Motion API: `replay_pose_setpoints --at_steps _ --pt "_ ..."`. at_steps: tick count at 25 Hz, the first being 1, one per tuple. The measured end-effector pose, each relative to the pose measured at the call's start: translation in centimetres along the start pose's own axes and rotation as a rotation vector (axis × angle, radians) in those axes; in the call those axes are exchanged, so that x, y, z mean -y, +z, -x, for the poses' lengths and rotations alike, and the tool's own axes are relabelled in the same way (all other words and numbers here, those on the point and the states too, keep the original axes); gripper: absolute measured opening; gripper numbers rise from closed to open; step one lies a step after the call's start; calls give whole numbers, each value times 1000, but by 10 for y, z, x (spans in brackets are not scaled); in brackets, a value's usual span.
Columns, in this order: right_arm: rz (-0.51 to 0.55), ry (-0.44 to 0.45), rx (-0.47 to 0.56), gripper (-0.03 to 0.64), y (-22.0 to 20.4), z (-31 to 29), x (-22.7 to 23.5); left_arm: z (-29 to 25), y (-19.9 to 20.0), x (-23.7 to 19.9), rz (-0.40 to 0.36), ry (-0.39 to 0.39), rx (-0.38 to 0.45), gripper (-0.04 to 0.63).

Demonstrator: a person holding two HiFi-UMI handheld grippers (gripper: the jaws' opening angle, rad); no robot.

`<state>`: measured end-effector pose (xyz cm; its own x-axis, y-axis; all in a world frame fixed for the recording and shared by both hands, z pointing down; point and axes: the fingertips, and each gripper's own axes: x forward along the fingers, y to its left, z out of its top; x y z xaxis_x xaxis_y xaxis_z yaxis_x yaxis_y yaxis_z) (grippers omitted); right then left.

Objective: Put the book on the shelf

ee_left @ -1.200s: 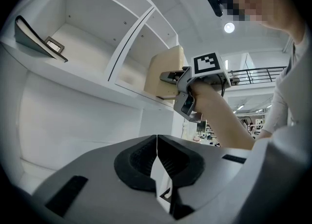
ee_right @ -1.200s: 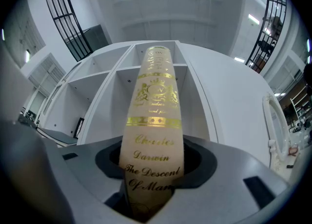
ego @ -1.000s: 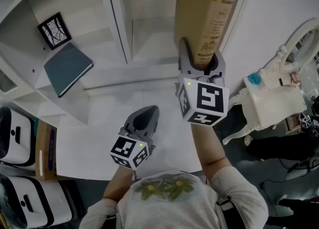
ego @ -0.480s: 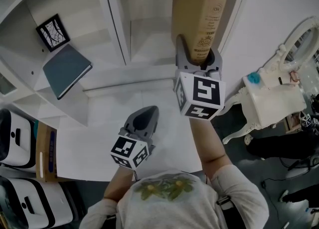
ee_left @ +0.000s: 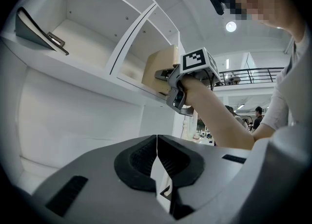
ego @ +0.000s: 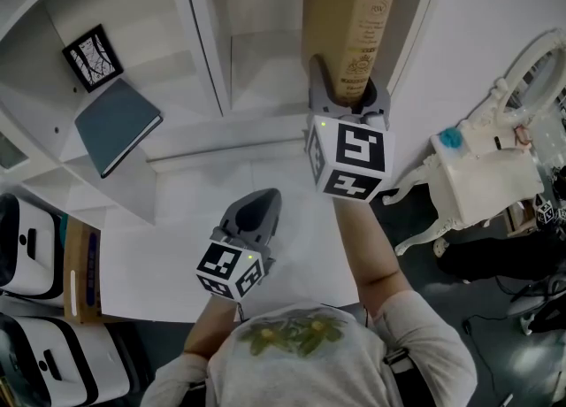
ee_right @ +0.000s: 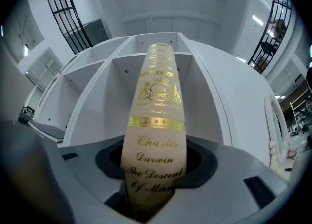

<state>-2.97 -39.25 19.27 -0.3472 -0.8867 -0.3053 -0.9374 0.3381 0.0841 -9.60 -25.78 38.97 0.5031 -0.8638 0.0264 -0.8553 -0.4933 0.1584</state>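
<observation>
**Book at the mouth of the shelf, not yet released**

Nearest to me, my left gripper point(ego: 263, 197) hangs over the white table top point(ego: 177, 219) with its jaws closed together and nothing between them. Further out, my right gripper point(ego: 347, 95) has its jaws wide, pressed on the lower end of the tan hardback book with gilt letters on its spine point(ego: 349, 20). The book stands upright, spine toward me, at the opening of a compartment in the white wooden shelf unit point(ego: 265, 69). I cannot tell if its bottom edge already touches the board. I judge the carrying is done. What is left is to push it deeper, set it down and open the jaws. Beyond, in the left compartment, lie a dark blue flat book point(ego: 118, 122) and a small framed picture point(ego: 91, 54).
</observation>
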Motion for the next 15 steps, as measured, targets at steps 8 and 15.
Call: replay_pose_setpoints --at_steps 8,15 --pt "7 -5 -21 229 -4 -12 -1 0 -1 -2 7 -1 -3 28" --pt "21 -4 -40 230 -7 -18 0 -1 -1 -1 8 1 1 28"
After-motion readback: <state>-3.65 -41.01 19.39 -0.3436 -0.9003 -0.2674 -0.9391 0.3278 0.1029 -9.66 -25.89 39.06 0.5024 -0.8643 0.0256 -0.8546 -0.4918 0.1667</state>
